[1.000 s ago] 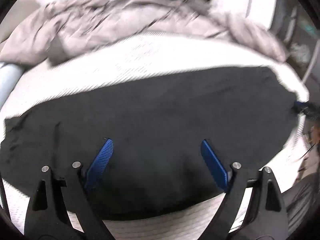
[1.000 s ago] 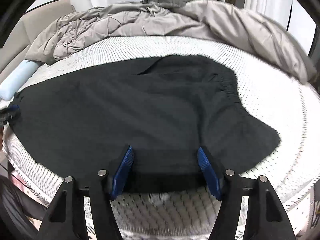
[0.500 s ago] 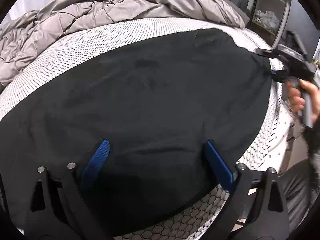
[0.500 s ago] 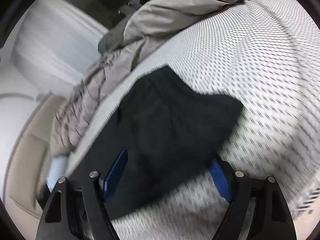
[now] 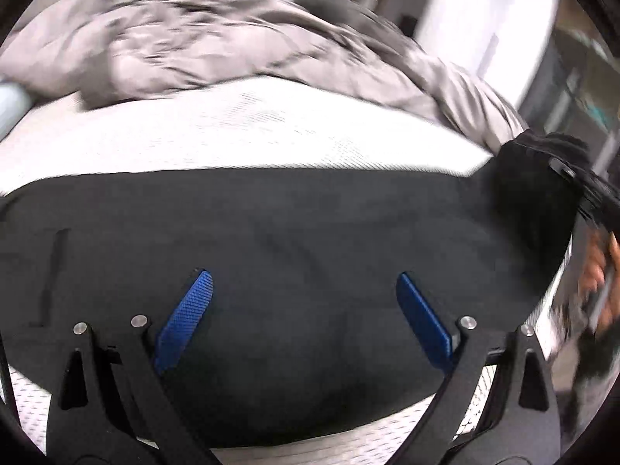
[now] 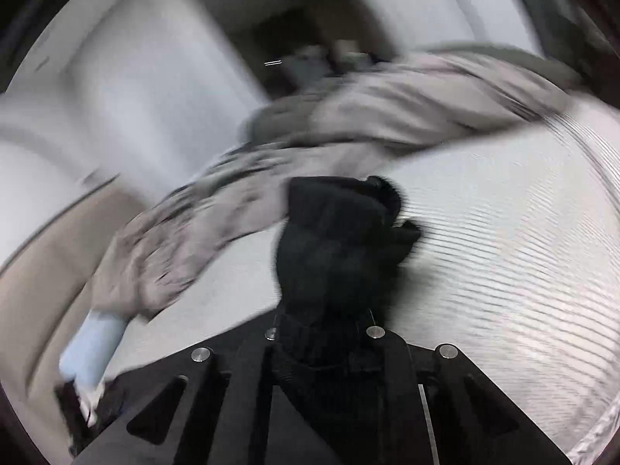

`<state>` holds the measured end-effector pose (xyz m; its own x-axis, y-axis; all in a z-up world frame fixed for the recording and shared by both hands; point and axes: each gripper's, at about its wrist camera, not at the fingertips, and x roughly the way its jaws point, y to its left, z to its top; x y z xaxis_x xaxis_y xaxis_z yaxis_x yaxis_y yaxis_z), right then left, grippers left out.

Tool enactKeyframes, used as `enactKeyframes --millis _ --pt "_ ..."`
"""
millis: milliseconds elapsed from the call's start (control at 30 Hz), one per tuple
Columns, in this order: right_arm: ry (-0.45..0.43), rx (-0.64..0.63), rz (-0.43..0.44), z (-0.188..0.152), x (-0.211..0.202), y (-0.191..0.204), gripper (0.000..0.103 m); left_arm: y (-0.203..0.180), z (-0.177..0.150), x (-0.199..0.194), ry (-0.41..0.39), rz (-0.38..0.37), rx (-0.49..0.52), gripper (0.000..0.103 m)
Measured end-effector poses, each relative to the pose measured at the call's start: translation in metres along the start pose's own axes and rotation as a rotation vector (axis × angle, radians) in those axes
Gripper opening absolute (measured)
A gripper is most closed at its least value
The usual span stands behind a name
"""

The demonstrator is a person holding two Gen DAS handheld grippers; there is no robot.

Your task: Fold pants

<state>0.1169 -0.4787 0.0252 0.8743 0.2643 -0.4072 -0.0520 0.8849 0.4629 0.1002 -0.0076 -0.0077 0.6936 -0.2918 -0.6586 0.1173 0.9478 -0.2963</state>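
Observation:
Black pants [image 5: 302,255] lie spread across the white mattress [image 5: 232,135] in the left wrist view. My left gripper [image 5: 304,290] is open, its blue pads [image 5: 186,314] resting over the near part of the fabric. My right gripper [image 6: 321,333] is shut on a bunched end of the pants [image 6: 337,248] and holds it lifted above the mattress [image 6: 503,271]. In the left wrist view that lifted end [image 5: 534,178] shows at the right with the right gripper [image 5: 581,190] on it. The right pads are hidden by the cloth.
A rumpled grey duvet [image 5: 217,46] lies along the far side of the bed, also in the right wrist view [image 6: 271,162]. A light blue pillow [image 6: 93,345] sits at the left. A beige headboard [image 6: 38,271] stands beyond it. Shelving [image 5: 581,77] is at the right.
My right gripper closed on the end of the pants and lifted it off the mattress. The left gripper stayed open over the fabric while its view swung.

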Motion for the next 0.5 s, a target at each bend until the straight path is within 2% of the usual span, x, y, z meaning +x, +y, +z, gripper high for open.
enactKeyframes --millis 100,133,167,233,333,367,433,467,500 --pt "0.052 -0.181 0.179 -0.011 0.022 0.096 0.011 0.04 0.001 -0.015 -0.044 0.029 -0.066 0.095" --pt "0.125 -0.251 0.273 -0.022 0.038 0.133 0.018 0.057 -0.001 -0.02 -0.057 0.056 -0.089 0.095" --pt "0.202 -0.299 0.344 -0.032 0.052 0.16 0.038 0.07 -0.002 -0.022 -0.062 0.074 -0.109 0.095" --pt "0.368 -0.456 0.474 -0.07 0.074 0.207 0.062 0.1 -0.007 -0.027 -0.055 0.115 -0.156 0.095" --pt "0.441 -0.702 0.457 -0.108 0.079 0.232 0.063 0.131 -0.012 -0.039 -0.069 0.142 -0.222 0.095" --pt "0.445 -0.735 0.461 -0.11 0.075 0.229 0.063 0.136 -0.012 -0.041 -0.071 0.133 -0.228 0.095" --pt "0.414 -0.712 0.45 -0.101 0.067 0.21 0.064 0.135 -0.013 -0.043 -0.084 0.114 -0.205 0.095" --pt "0.388 -0.679 0.405 -0.093 0.065 0.194 0.067 0.128 -0.013 -0.041 -0.079 0.099 -0.184 0.095" --pt "0.366 -0.655 0.317 -0.088 0.065 0.177 0.067 0.118 -0.013 -0.036 -0.064 0.072 -0.15 0.095"
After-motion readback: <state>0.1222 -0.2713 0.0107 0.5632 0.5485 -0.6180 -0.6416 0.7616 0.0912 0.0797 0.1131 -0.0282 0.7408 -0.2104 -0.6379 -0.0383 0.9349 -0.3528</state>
